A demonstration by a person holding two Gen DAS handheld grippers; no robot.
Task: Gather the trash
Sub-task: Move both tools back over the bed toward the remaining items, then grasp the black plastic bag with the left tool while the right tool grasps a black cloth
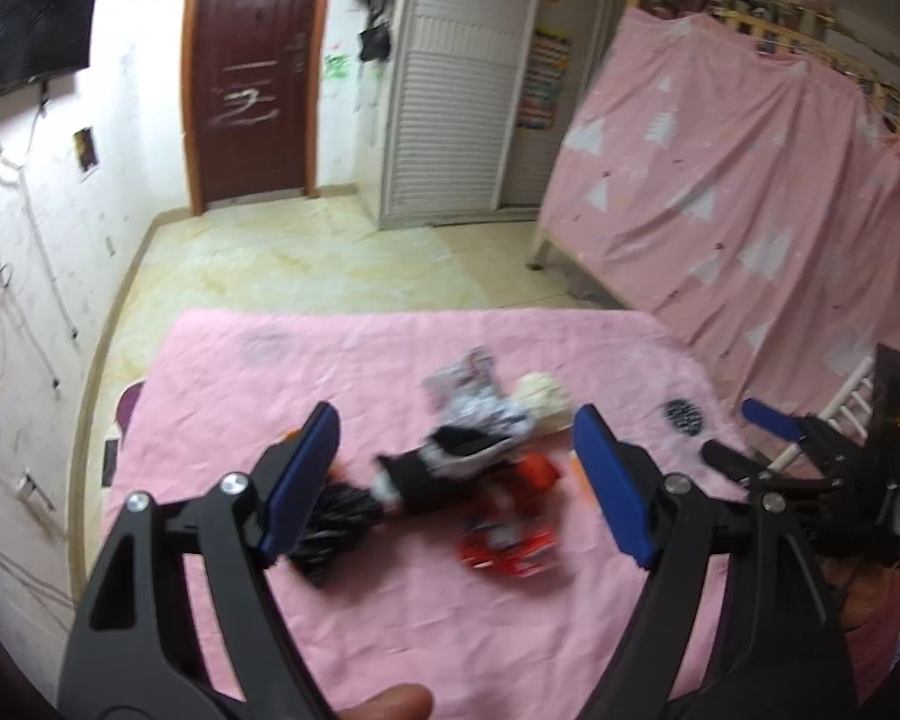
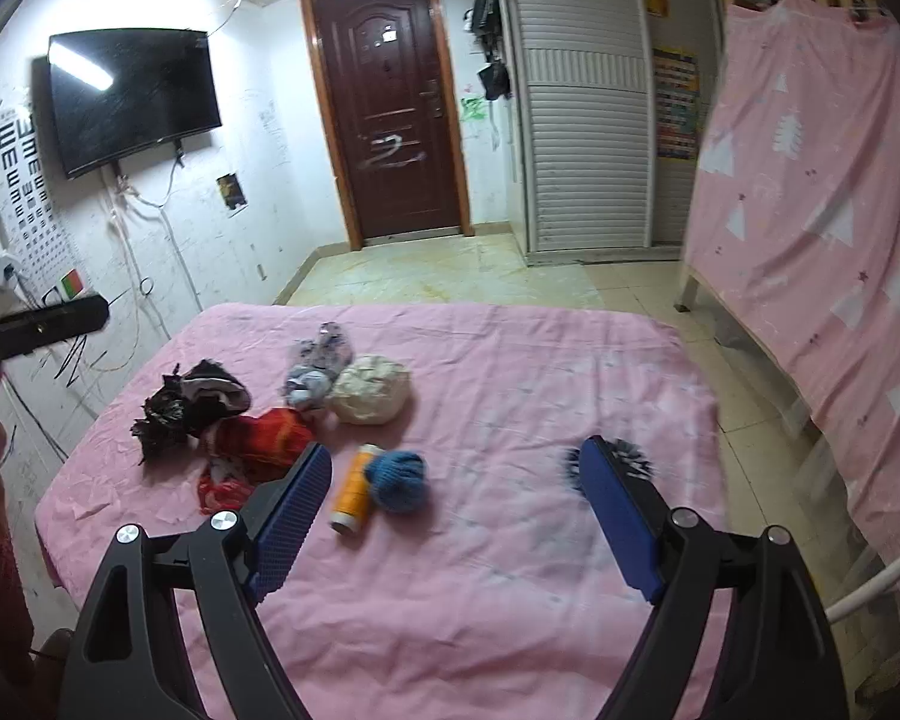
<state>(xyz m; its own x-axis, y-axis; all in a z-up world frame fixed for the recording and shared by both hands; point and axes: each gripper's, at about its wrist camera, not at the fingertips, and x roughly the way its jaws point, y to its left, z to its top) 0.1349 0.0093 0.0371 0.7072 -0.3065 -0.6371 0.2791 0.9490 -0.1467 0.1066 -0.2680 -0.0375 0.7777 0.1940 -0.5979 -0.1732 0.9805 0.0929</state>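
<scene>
Trash lies in a loose pile on the pink cloth-covered table (image 2: 510, 600): a black crumpled wrapper (image 2: 162, 420), a red wrapper (image 2: 264, 438), a grey patterned wrapper (image 2: 318, 366) and a white paper ball (image 2: 369, 396). An orange thread spool (image 2: 351, 486) and a blue knit ball (image 2: 399, 480) lie nearer. A black-and-white pompom (image 2: 630, 459) shows partly behind a finger. My right gripper (image 2: 456, 456) hovers open above the cloth, holding nothing. My left gripper (image 1: 456, 417) is open over the blurred black wrapper (image 1: 330, 528) and red wrapper (image 1: 510, 546). The right gripper (image 1: 744, 438) appears at the right.
Beyond the table's far edge lies tiled floor (image 2: 450, 270), then a dark wooden door (image 2: 390, 108) and a white louvred wardrobe (image 2: 588, 120). A TV (image 2: 132, 96) hangs on the left wall. A pink sheet (image 2: 822, 180) drapes a bed frame on the right.
</scene>
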